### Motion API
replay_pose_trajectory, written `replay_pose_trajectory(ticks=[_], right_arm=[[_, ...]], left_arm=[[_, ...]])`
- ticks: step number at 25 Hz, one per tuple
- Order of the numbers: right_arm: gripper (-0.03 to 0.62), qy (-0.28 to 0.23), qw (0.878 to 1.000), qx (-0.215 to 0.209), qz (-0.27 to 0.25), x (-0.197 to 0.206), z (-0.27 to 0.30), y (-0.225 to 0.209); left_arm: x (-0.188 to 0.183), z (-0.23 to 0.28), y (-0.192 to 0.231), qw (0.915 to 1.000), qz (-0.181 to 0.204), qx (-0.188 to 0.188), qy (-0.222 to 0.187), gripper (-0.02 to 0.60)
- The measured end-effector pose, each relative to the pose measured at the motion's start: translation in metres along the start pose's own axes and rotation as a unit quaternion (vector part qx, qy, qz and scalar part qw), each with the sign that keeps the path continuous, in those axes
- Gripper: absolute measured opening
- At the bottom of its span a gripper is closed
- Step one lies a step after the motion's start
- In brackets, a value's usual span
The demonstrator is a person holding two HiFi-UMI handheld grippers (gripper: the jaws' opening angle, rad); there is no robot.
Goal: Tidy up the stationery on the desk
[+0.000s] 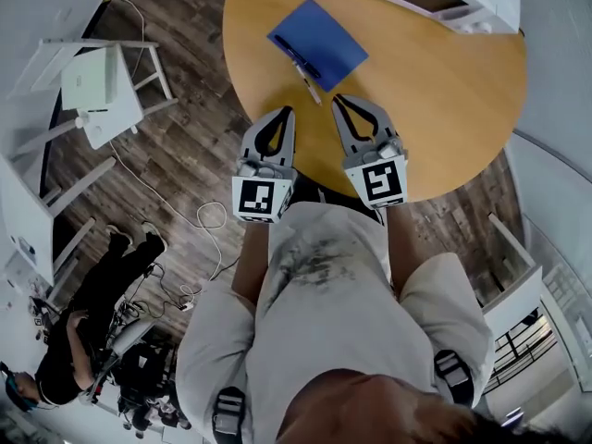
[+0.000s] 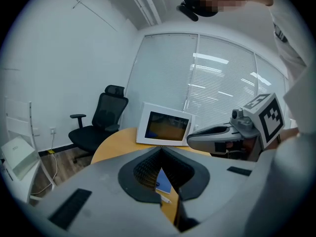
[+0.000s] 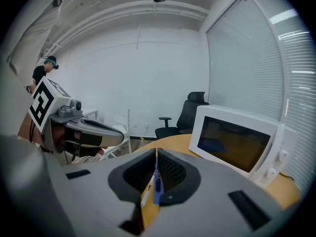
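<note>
- Head view, near left: left gripper [image 1: 288, 112] over the round desk [image 1: 444, 109], jaws pressed together, empty.
- Between and just far of both tips: white pen [image 1: 308, 86], long axis running far-left to near-right, far end at the near edge of the blue notebook [image 1: 328, 35]; dark pen [image 1: 292, 51] on the notebook, roughly parallel.
- Near right: right gripper [image 1: 340, 101], jaws likewise pressed together on nothing; probably slightly nearer the white pen.
- Count: two pens, one notebook, two grippers.

Blue notebook [image 1: 324, 35], orange-tan desk [image 1: 444, 109], dark brown wood-grain floor [image 1: 176, 165].
</note>
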State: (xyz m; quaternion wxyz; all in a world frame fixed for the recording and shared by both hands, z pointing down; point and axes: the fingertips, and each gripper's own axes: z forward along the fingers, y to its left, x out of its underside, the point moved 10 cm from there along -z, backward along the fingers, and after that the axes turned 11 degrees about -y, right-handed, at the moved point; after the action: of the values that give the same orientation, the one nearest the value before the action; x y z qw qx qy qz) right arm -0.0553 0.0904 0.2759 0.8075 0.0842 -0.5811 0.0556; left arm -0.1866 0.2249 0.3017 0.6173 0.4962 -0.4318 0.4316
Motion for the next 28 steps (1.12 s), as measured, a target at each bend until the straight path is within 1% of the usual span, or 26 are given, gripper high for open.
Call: replay_pose_trajectory(ticks=[3, 7, 17, 23, 28], right_arm=[[0.064, 0.017, 1.000, 0.005, 0.014, 0.011, 0.014, -0.002], [0.064, 0.037, 0.999, -0.006, 0.009, 0.029, 0.033, 0.000], [0.066, 0.100, 0.994, -0.019, 0.030, 0.076, 0.078, 0.009], [0.069, 0.119, 0.992, -0.019, 0.047, 0.103, 0.093, 0.010], [0.123, 0.138, 0.989, -0.022, 0.055, 0.118, 0.101, 0.012]], left_arm=[[0.011, 0.010, 0.009, 0.9999, -0.003, 0.007, 0.013, 0.009], [0.025, 0.022, 0.019, 0.9995, -0.005, 0.020, 0.025, 0.009], [0.064, 0.045, 0.036, 0.9978, -0.021, 0.036, 0.052, 0.009], [0.084, 0.055, 0.042, 0.9965, -0.024, 0.043, 0.067, 0.009], [0.097, 0.060, 0.049, 0.9958, -0.016, 0.043, 0.080, 0.009]])
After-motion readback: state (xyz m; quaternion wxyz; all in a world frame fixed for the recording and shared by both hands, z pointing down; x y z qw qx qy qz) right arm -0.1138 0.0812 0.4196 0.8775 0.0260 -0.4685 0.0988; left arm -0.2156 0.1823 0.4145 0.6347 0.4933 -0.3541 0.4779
